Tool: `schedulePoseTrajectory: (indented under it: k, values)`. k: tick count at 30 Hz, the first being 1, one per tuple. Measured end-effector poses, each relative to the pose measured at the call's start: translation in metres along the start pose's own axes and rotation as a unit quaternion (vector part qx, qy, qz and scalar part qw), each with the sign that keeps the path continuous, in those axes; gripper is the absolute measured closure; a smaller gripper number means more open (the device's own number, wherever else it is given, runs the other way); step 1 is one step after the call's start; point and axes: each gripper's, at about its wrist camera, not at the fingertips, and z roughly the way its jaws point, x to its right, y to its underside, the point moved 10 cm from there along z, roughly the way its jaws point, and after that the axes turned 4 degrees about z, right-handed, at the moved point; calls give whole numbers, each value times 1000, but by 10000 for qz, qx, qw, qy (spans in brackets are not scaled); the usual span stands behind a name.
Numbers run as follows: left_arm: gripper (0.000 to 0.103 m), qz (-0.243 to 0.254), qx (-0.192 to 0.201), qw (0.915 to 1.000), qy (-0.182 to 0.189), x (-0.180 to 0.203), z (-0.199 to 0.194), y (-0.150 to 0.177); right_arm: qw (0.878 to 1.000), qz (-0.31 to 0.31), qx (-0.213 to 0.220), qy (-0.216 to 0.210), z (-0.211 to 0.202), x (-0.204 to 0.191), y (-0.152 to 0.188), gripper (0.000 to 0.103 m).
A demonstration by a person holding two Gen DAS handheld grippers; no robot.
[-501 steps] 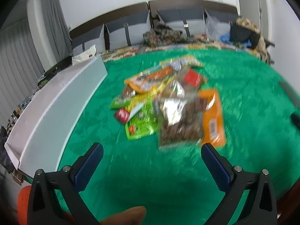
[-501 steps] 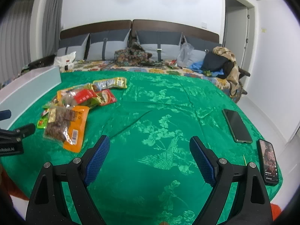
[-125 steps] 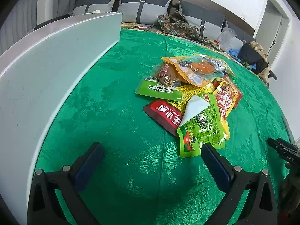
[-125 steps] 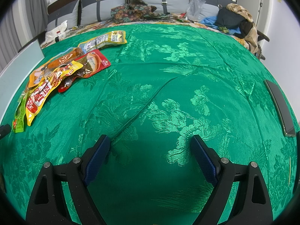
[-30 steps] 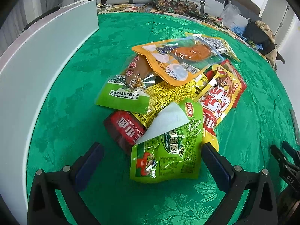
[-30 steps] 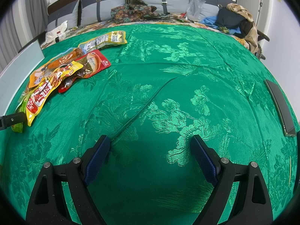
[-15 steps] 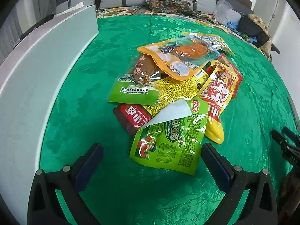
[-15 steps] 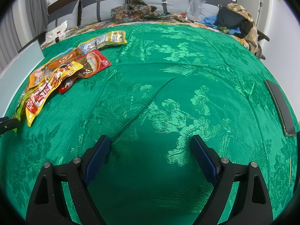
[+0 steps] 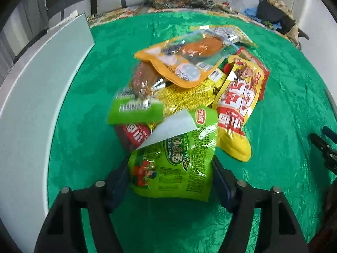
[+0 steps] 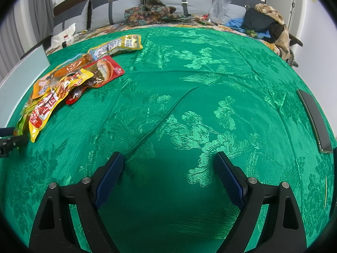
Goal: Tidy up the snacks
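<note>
On my far left a pale board (image 9: 38,97) runs along the edge of the green cloth (image 9: 284,109). My left gripper (image 9: 170,175) is closing around the near end of a lime-green snack bag (image 9: 174,164); the glossy, crinkled pouch sits between the blue pads (image 9: 221,181), which look to be at its side edges, though I cannot tell if they press yet. A white corner is folded over its top. Beyond it lies the pile: a red packet (image 9: 134,135), a green-labelled pouch (image 9: 134,109), a yellow netted pack (image 9: 185,97), an orange pouch (image 9: 181,63), and on the right a yellow-and-red bag (image 9: 238,109). My right gripper (image 10: 168,179) hangs spread over bare cloth, nothing between its pads, with a dark phone (image 10: 313,118) on the far right.
</note>
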Motion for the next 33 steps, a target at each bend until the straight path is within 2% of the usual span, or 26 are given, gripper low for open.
schedulePoseTrajectory:
  k: [2, 10, 11, 12, 14, 17, 21, 23, 24, 25, 26, 28, 30, 33]
  values:
    - [39, -85, 42, 9999, 45, -2, -4, 4, 10000, 0, -1, 1, 0, 0, 0, 12]
    - [39, -732, 425, 9959, 321, -27, -38, 25, 9999, 103, -103, 14, 0, 0, -2, 13]
    - [39, -757, 478, 9955, 316, -29, -42, 26, 9988, 372, -265, -156, -2, -4, -5, 13]
    - [39, -776, 525, 9951, 300, -30, -45, 25, 9931, 820, -448, -713, -5, -19, -10, 13]
    - [39, -851, 639, 9939, 275, -36, -55, 26, 9799, 1273, -653, -1393, -9, -55, -23, 13]
    - [39, -957, 773, 9921, 262, -44, -70, 27, 9707, 1167, -1005, -1845, 2, -126, -45, 14]
    - [39, -929, 895, 9916, 138, -54, -86, 31, 9733, 844, -1502, -1513, 41, -190, -46, 14]
    - [39, -930, 932, 9912, 110, -59, -92, 37, 9830, 470, -1385, -1106, 46, -198, -45, 16]
    - [39, -936, 947, 9910, 99, -61, -94, 40, 9839, 304, -1430, -1026, 48, -201, -41, 18]
    - [39, -952, 969, 9907, 96, -62, -96, 43, 9860, 141, -1362, -953, 46, -201, -39, 38]
    - [39, -969, 983, 9904, 107, -62, -97, 45, 9863, 73, -1301, -1008, 42, -200, -36, 51]
    - [39, -1018, 1005, 9896, 155, -61, -98, 48, 9848, 270, -1333, -1079, 36, -186, -28, 57]
    - [39, -1028, 1033, 9891, 203, -58, -100, 50, 9812, 515, -1394, -1230, 29, -170, -21, 59]
    - [39, -1017, 1090, 9884, 279, -54, -104, 50, 9622, 1253, -1411, -1965, 11, -147, -10, 59]
